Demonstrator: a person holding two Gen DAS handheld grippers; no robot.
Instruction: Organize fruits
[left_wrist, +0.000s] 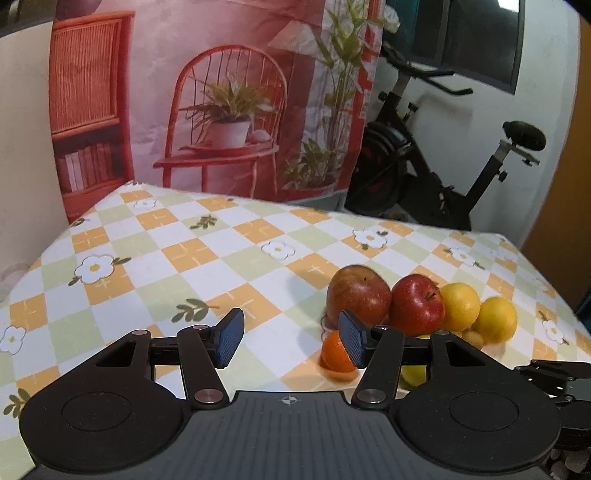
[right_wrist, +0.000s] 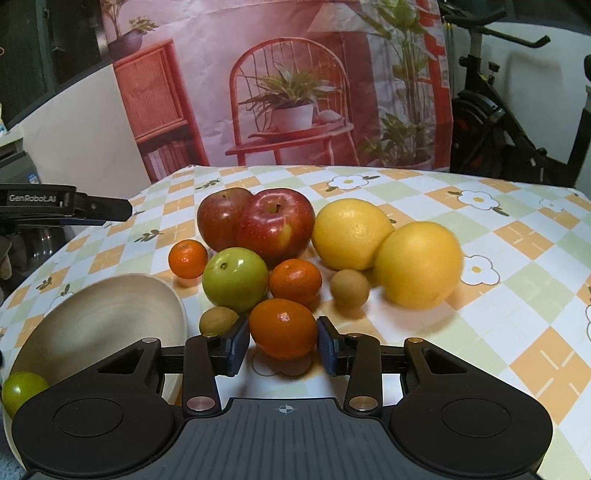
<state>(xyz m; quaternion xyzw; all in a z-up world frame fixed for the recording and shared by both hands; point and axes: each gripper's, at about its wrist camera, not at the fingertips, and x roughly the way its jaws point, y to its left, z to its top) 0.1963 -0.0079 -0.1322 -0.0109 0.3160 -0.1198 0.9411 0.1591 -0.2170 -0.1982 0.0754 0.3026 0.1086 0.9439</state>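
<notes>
Right gripper (right_wrist: 283, 345) sits nearest, fingers set narrow on either side of a tangerine (right_wrist: 283, 328); pads look to be touching its skin, fruit seemingly resting on the bench (right_wrist: 498, 332). Left gripper (left_wrist: 291, 338) hangs over bare cloth, fingers wide, nothing between them.

Largest first: wooden bowl (right_wrist: 99, 325) at lower left, tipped toward the camera, one green fruit (right_wrist: 22, 391) at its near rim. Two yellow citrus (right_wrist: 351, 232) to the right, touching each other. Two red apples (right_wrist: 275, 225) behind, pressed together. Green apple (right_wrist: 234, 278) in the middle. Two more tangerines, one (right_wrist: 295, 280) just behind the gripped one, one (right_wrist: 187, 258) to the left. Two small brown fruits (right_wrist: 349, 288) at the pile's edges.

Judgement: step in hand is lifting the gripped tangerine toward the bowl. Grip firm but light; skin is soft. Lift straight up before swinging left, since the brown fruit (right_wrist: 218, 320) lies just beside the left finger and could roll.
</notes>
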